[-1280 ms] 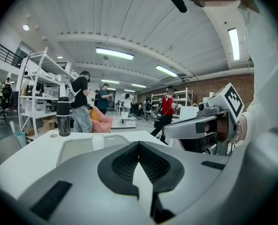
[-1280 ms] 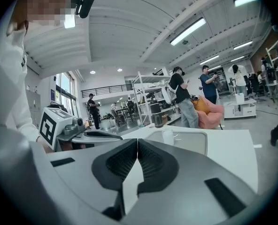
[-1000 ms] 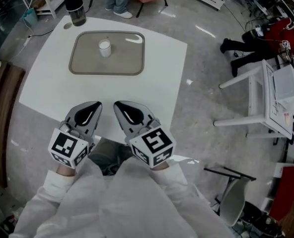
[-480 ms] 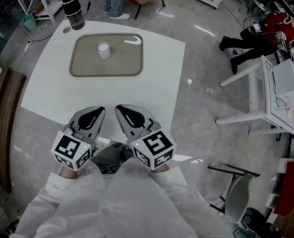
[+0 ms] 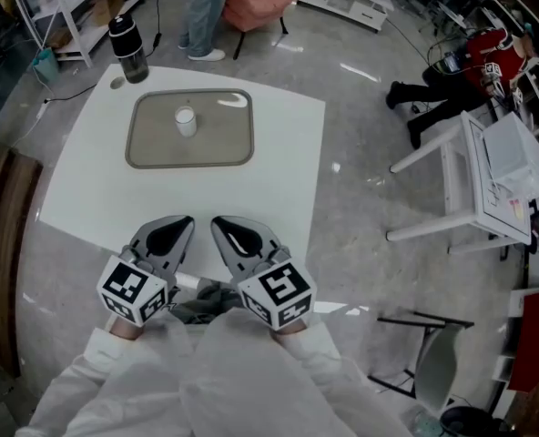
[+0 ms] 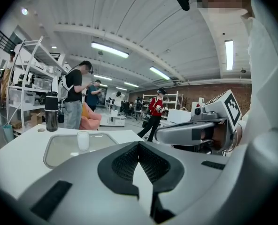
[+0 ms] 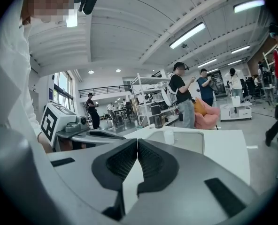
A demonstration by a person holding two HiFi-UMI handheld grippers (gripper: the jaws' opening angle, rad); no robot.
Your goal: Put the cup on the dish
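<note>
A small white cup [image 5: 186, 120] stands upright on the grey-beige dish [image 5: 224, 144], a rounded rectangular tray at the far side of the white table [image 5: 279, 189]. The cup [image 6: 83, 140] shows in the left gripper view and, smaller, the cup [image 7: 168, 136] shows in the right gripper view. My left gripper [image 5: 172, 236] and right gripper [image 5: 233, 235] hover side by side over the table's near edge, far from the dish. Both are shut with nothing between their jaws.
A dark bottle [image 5: 127, 49] stands at the table's far left corner beside a small hole. A person's legs [image 5: 201, 12] are behind the table. A white side table [image 5: 488, 185] and a chair [image 5: 433, 362] are to the right. Shelving lines the far left.
The view has drawn back a little: the table, dish and cup sit higher and smaller. Both grippers sit slightly lower in the picture, still shut and side by side.
</note>
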